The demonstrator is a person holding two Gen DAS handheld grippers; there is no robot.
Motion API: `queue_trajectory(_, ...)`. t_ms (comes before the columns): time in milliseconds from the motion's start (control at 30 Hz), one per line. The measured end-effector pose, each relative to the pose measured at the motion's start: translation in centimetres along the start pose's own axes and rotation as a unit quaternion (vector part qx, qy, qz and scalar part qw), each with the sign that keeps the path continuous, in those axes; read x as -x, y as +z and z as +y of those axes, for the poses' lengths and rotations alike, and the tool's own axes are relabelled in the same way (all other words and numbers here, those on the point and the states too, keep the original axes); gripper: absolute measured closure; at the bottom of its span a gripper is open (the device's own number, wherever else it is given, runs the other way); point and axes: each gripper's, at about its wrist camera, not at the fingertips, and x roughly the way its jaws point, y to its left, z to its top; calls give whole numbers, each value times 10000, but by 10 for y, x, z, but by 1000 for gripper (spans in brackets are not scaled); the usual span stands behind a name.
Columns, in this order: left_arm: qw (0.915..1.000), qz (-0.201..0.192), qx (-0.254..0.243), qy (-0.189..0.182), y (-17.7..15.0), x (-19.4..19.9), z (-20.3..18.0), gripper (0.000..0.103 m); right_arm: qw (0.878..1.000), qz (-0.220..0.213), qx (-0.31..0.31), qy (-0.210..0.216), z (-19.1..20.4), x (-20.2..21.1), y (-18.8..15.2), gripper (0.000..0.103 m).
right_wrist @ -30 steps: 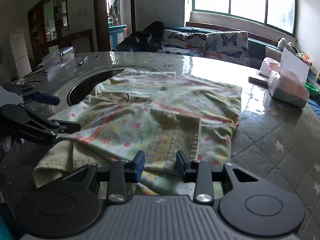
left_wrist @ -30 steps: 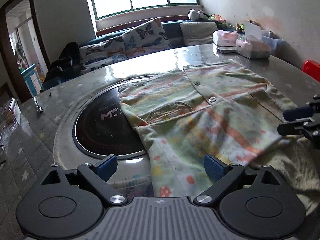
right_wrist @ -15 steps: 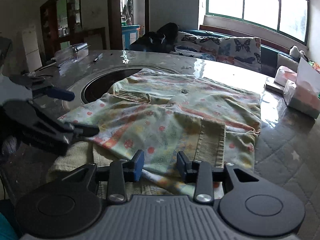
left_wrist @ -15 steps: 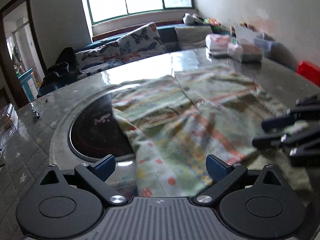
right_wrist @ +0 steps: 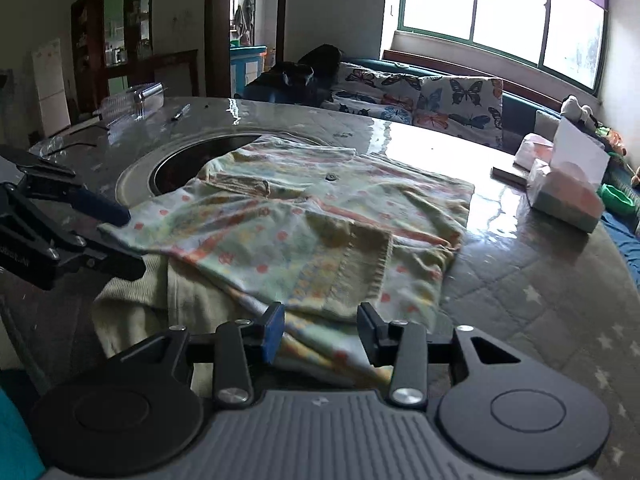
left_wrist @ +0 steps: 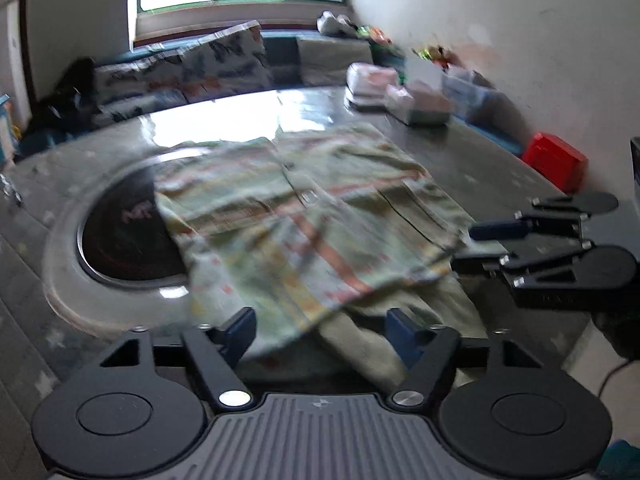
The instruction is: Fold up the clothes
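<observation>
I see a big round table (right_wrist: 540, 280) with a dark round hole (left_wrist: 128, 236) in it. A soft shirt (right_wrist: 304, 224) with dots and stripes lies flat on the table, partly over the hole. A plain cream cloth (right_wrist: 136, 304) sticks out from under it at the near edge. A tissue box (right_wrist: 566, 192) sits far off by the wall. My left claw (left_wrist: 322, 330) is wide apart at the shirt's near edge, holding nothing. My right claw (right_wrist: 320, 326) is apart too, just over the shirt's folded sleeve.
</observation>
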Motion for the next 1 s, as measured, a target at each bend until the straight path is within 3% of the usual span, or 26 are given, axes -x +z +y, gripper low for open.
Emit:
queue_trajectory(200, 9990, 418, -14, -159, -10, -7, -11, 43, 9996, 50, 275, -58, 3, 15, -11, 58)
queue_trajectory(367, 9965, 651, 153, -505, -11, -10, -9, 74, 9977, 121, 658, -110, 11, 19, -22, 53)
queue_trajectory(467, 9955, 621, 246, -674, -5, -7, -7, 85, 9959, 135, 894, -94, 17, 22, -28, 52)
queue_trajectory(567, 9946, 514, 373, -823, 5, -2, -2, 91, 9936, 72, 1125, -19, 23, 23, -31, 43)
queue_trajectory(733, 9915, 283, 730, -1036, 37, -3, 12, 92, 9889, -108, 1473, 165, 35, 18, -28, 41)
queue_trajectory(867, 9885, 221, 945, -1160, 56, -8, 23, 92, 9890, -333, 1405, 330, 39, 8, -16, 42)
queue_trajectory(933, 9872, 224, 1031, -1196, 63, -12, 28, 92, 9901, -470, 1257, 420, 38, 3, -9, 45)
queue_trajectory(1000, 9862, 253, 1080, -1231, 66, -16, 32, 92, 9921, -519, 1021, 506, 34, -3, 0, 57)
